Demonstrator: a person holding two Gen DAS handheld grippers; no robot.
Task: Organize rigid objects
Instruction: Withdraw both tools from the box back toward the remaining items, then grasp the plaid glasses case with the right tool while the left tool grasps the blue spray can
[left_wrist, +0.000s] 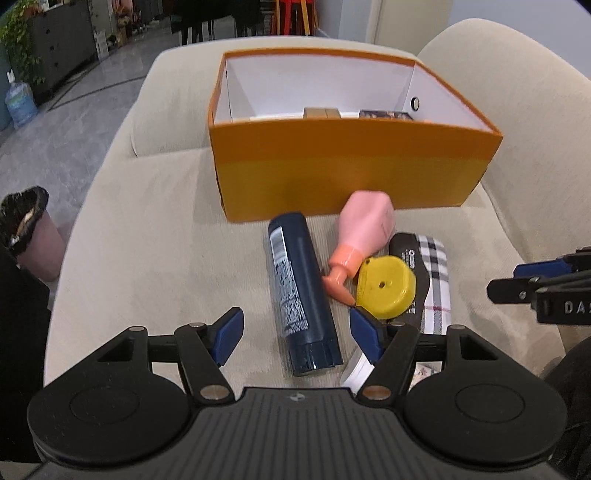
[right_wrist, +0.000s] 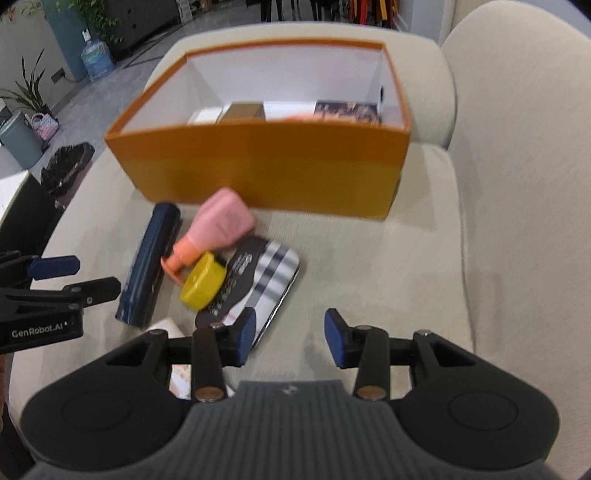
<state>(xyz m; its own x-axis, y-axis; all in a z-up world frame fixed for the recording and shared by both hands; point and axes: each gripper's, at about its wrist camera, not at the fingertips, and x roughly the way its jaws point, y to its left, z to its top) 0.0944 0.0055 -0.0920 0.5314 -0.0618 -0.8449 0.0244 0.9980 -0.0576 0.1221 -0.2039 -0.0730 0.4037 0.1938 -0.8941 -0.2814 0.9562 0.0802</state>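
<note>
Both the left gripper (left_wrist: 295, 332) and right gripper (right_wrist: 290, 338) hovered spread and empty over the dark blue cylindrical bottle (left_wrist: 301, 295) before the orange cardboard box (left_wrist: 343, 173).

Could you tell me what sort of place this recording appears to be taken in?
Probably an office lounge or showroom rather than a home: the work happens on a beige sofa, with polished grey flooring, a large water-cooler bottle, potted plants and dark cabinets behind.
</note>
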